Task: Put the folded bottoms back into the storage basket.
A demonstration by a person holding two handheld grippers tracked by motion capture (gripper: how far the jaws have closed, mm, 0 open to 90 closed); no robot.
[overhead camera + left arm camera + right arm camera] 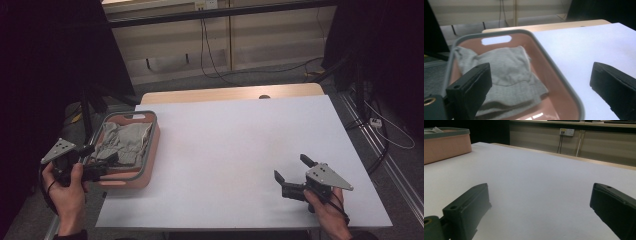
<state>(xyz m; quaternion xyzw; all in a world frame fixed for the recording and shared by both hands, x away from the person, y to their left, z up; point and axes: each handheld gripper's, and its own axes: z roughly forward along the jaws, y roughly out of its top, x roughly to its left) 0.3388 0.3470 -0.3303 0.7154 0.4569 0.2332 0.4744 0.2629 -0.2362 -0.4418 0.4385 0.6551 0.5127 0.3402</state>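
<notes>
One crumpled grey cloth point(122, 142) fills the pink basin point(150, 152) lengthwise, front-to-back.

Grey cloth point(122, 141) in pink basin point(148, 171), table point(240, 150) left

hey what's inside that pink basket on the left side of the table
A crumpled grey cloth lies in the pink basket, covering most of its floor; a bare strip of pink floor shows along the side nearer the table's middle. Whatever is beneath the cloth is covered. The left gripper, jaws open, hovers at the basket's near end.
</notes>
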